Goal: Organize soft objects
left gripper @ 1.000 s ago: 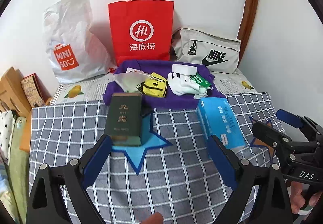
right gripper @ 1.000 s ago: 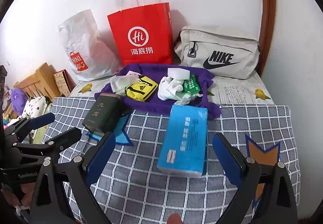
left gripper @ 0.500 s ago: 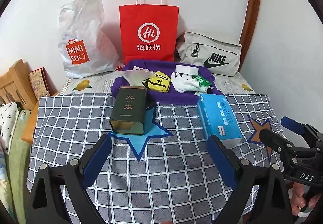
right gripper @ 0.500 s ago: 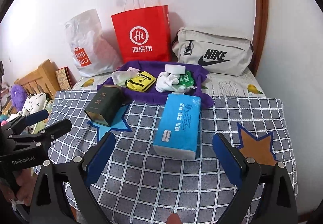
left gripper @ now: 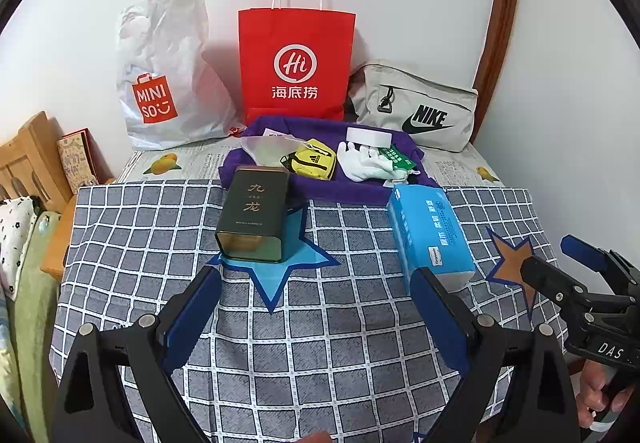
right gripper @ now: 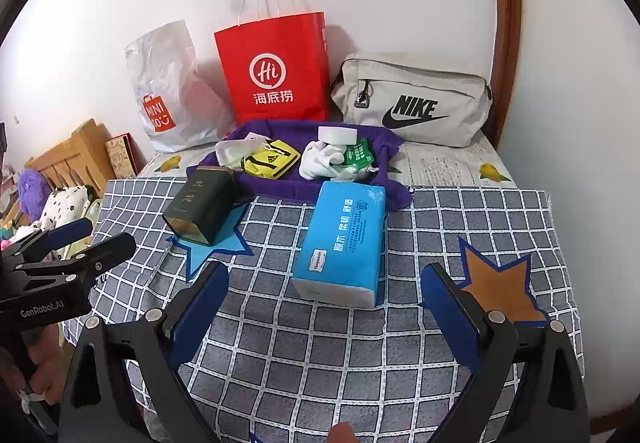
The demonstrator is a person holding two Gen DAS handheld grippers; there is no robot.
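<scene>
Left wrist: left gripper (left gripper: 316, 307) wide open, empty; right gripper (right gripper: 324, 303) likewise.

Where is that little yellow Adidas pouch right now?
In both views the yellow pouch lies on the purple cloth at the back, between a clear plastic bag and white gloves.

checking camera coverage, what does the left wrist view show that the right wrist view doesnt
Only the left wrist view shows the right gripper from outside, at its right edge. Only the right wrist view shows the left gripper from outside, plus a purple plush at far left. Both show the blue tissue pack, the dark green tin on a blue star, the purple cloth, the red paper bag and the Nike bag.
</scene>
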